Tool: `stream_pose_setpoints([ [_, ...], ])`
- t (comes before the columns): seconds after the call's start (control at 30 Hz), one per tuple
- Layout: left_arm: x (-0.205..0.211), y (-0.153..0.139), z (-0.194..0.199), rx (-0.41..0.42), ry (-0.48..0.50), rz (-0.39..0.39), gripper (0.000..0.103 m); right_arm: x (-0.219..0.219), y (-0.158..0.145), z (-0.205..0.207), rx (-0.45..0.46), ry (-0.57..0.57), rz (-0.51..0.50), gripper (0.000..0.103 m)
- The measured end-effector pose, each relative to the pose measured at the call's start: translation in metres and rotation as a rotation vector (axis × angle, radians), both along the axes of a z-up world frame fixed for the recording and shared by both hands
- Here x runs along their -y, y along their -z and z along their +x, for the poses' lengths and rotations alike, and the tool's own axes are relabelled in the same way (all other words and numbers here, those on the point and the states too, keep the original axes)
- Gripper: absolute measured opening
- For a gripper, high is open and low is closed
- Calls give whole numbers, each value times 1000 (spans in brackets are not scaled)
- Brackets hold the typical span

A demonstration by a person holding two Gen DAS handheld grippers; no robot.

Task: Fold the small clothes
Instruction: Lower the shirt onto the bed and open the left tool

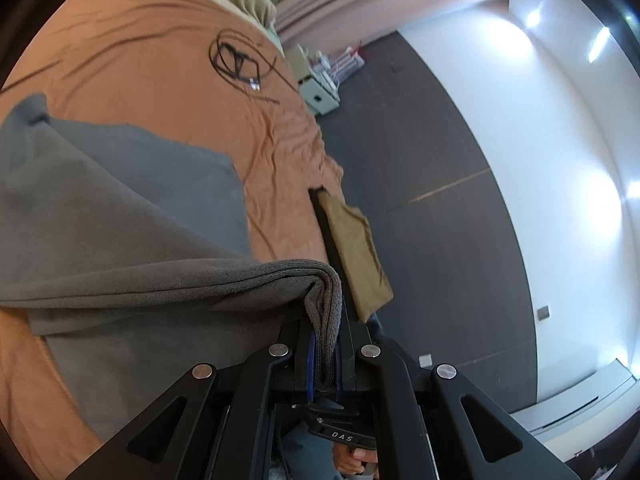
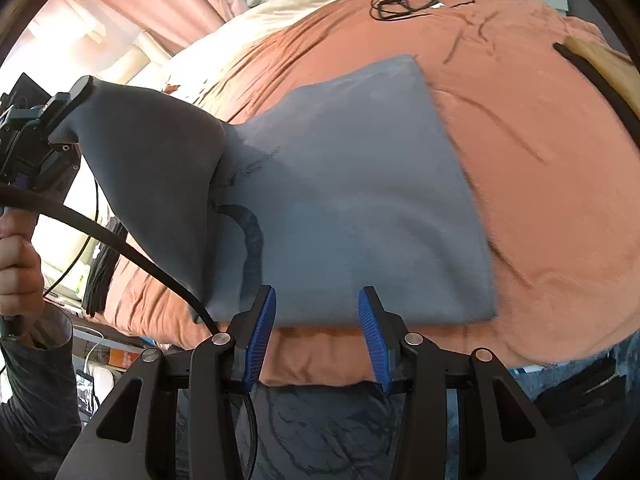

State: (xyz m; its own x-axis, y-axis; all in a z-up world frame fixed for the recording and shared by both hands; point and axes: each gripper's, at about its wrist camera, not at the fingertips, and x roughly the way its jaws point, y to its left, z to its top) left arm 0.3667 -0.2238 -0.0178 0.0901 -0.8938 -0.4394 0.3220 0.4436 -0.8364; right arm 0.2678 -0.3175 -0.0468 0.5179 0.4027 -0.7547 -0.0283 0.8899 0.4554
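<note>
Jaws first: in the left wrist view the left gripper [image 1: 326, 360] is clamped tight on a bunched, layered edge of the grey fleece garment [image 1: 120, 240], the fold pinched between the blue pads. From that grip the cloth spreads away to the left and drapes down onto the orange bedsheet [image 1: 160, 60]. Beyond the garment, farther up the sheet, a tangle of black cable [image 1: 236, 60] lies loose. To the right of the garment, at the bed's edge, sits a tan folded cloth [image 1: 356, 252] against a dark strip. Past the bed, dark floor and a white wall.

Over to the right wrist view: the right gripper [image 2: 316, 328] has its jaws standing apart, nothing between the blue pads [image 2: 262, 332], just at the garment's [image 2: 360, 200] near edge. The garment lies mostly flat on the bedsheet [image 2: 540, 200], its left part lifted off the bed and pulled up toward the left gripper [image 2: 60, 116], seen left of the garment with a hand [image 2: 18, 272] on the handle. A thick black cable arcs across in front of the lifted part. The cable tangle [image 2: 404, 2] lies beyond the garment.
</note>
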Motion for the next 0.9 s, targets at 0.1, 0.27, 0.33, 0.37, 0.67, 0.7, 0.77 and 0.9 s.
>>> stream_pose_setpoints([
  [0.1, 18, 7, -4, -13, 34, 12, 6, 9, 0, -8, -4, 17, 2, 41],
  [0.27, 53, 22, -10, -45, 110, 38, 9, 18, -1, -19, -10, 26, 1, 41],
  [0.33, 65, 34, -13, -64, 133, 84, 25, 20, -1, -23, -15, 25, -1, 41],
  [0.37, 68, 39, -14, -69, 137, 94, 40, 21, 0, -25, -17, 25, 0, 41],
  [0.67, 25, 62, -13, -76, 50, 157, 60, 28, 2, -29, -7, -6, 7, 52],
  [0.7, 16, 65, -13, -77, 38, 170, 60, 30, 3, -28, -3, -4, 11, 52],
  [0.77, 0, 72, -12, -85, 12, 196, 60, 33, 0, -29, 7, -1, 11, 52],
  [0.9, -28, 91, -13, -115, -41, 237, 60, 35, -2, -24, 14, -12, -21, 52],
])
